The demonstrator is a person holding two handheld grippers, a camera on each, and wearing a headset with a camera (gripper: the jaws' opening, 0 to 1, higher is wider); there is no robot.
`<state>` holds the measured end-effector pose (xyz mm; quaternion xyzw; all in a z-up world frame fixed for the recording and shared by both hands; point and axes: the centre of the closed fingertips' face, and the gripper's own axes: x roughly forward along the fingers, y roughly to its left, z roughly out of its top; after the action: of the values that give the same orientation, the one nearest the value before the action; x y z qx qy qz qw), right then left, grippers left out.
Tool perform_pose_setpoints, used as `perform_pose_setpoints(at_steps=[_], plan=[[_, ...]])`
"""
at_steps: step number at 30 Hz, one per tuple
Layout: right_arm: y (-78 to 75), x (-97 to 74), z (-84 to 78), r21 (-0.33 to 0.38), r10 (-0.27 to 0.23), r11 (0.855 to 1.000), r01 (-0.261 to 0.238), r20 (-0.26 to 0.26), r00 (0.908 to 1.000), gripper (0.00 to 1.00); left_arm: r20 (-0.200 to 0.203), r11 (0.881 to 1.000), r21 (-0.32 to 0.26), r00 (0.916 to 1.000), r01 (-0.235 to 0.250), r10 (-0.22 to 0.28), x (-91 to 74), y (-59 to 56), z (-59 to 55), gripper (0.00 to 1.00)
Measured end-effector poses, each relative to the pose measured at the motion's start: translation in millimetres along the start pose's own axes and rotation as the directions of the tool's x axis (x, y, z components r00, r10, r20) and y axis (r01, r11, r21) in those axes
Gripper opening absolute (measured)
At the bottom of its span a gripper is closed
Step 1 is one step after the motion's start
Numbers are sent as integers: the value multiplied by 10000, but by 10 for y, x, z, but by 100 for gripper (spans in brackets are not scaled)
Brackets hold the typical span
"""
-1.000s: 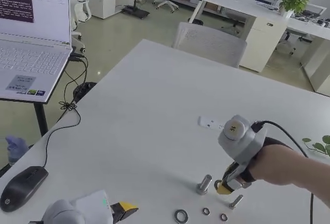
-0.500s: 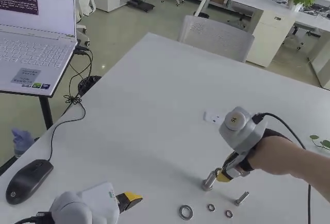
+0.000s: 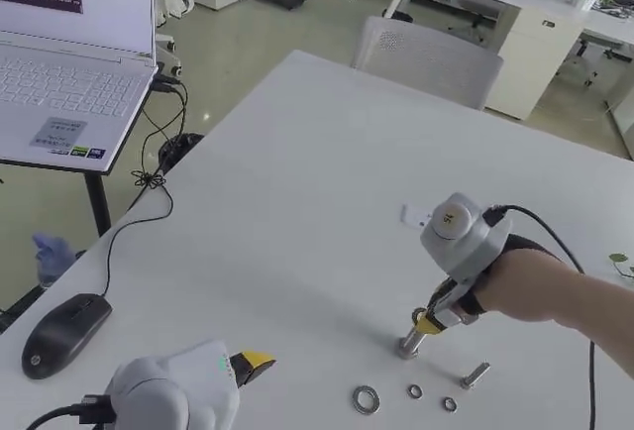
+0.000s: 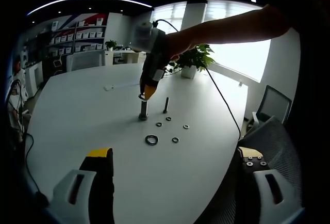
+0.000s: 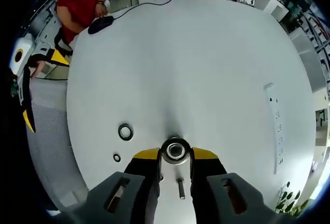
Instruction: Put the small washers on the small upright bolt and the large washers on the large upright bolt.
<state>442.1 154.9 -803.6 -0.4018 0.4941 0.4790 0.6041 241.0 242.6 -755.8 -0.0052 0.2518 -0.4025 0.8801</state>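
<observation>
A white table (image 3: 297, 182) stands in an open office, with a grey chair (image 3: 426, 58) at its 12 o'clock edge in the head view.

The right gripper (image 3: 428, 324) is closed on a large washer (image 5: 175, 149). Its yellow tips pinch the ring from both sides (seen plainly in its own view). The ring sits right at the top of the large bolt (image 3: 408, 345), which stands upright on the table. Whether it is already threaded over the bolt I cannot tell.

From that bolt, in the head view, the small bolt (image 3: 475, 376) is at 4 o'clock, near but apart (it looks upright in the left gripper view). A second large washer (image 3: 366, 398) lies flat at 7 o'clock. Small washers (image 3: 415, 391) lie loose between 5 and 6 o'clock; the left gripper view shows four of them scattered around the two bolts.

The left gripper (image 4: 174, 154) hangs over the table's near edge at 7 o'clock, well apart from the bolts, its jaws spread wide with nothing between them.

A mouse (image 3: 61, 334) lies at the table's 8 o'clock corner. A laptop (image 3: 59, 93) sits on a stand off the 10 o'clock side.
</observation>
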Motion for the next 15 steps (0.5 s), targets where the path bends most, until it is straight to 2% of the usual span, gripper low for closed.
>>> perform_pose_setpoints(at_steps=[6,15], plan=[[1,31,-25,-81,-12,10000,11,-173,9998,21,-175,9999,140,9998,44,-41,21,2,-30,99],[-25,59,-25,-79,-96,9999,95,-198,9998,21,-145,9999,54,9998,112,-111,21,16,-38,97]])
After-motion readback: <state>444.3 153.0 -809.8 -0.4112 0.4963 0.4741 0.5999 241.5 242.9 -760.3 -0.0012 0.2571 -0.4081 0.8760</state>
